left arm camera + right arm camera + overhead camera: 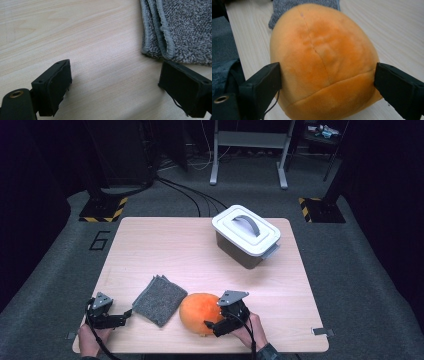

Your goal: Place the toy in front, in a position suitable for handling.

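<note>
The right gripper (216, 319) is at the lower middle of the high view, beside the orange plush ball (200, 313), which lies on the wooden surface (170, 245) near its front edge. In the right gripper view the ball (322, 62) sits between the two black fingers (262, 87); both of them meet its sides at the widest part, but the plush is not visibly squeezed, so I cannot tell if they grasp it firmly or only touch it.

The left gripper (122, 319) rests at the lower left of the high view. Its fingers (53, 87) are released and wide apart, with only bare wood between them. The folded grey cloth (175, 30) lies at the upper right of the left gripper view, just beyond one finger. In the high view the cloth (159, 299) is between the two grippers, and its right corner is just beside the ball.

A white lidded box (246, 235) with a grey handle stands at the upper right of the surface, well apart from the ball
</note>
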`<state>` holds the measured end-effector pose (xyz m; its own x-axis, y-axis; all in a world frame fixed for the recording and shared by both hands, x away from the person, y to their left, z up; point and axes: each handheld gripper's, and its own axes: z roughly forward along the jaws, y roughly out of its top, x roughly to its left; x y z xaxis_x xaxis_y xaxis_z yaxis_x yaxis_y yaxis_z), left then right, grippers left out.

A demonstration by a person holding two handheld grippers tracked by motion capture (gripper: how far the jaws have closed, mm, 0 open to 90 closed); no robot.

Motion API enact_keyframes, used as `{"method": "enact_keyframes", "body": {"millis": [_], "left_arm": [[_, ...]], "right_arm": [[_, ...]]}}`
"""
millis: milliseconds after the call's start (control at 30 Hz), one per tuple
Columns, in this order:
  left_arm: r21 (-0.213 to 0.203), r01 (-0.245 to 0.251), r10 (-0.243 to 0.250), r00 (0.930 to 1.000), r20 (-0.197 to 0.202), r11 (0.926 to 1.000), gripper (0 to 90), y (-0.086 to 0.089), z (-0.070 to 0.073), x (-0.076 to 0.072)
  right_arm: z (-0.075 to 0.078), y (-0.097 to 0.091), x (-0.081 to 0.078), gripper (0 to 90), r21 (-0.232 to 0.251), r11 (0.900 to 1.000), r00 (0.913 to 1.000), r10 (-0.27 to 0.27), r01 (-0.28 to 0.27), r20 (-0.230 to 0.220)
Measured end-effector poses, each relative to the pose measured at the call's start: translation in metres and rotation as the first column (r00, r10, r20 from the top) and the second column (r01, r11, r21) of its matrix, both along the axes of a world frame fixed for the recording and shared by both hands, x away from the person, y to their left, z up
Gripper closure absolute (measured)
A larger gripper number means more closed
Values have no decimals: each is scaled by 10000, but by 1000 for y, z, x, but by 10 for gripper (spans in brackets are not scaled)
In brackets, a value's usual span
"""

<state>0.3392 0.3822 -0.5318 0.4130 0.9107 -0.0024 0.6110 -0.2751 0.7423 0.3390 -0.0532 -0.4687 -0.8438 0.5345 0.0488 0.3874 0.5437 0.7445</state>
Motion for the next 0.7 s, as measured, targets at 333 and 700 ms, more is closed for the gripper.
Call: {"method": "enact_keyframes", "body": {"millis": [333, 700], "left_arm": [[12, -17, 17, 10000, 28, 10000, 106, 0, 0, 0], [19, -42, 42, 10000, 35, 10000, 106, 0, 0, 0]], "right_arm": [[-16, -6, 8, 246, 98, 9995, 9982, -309, 314, -512], [-21, -12, 3, 533, 593, 9977, 9990, -294, 314, -327]]}}
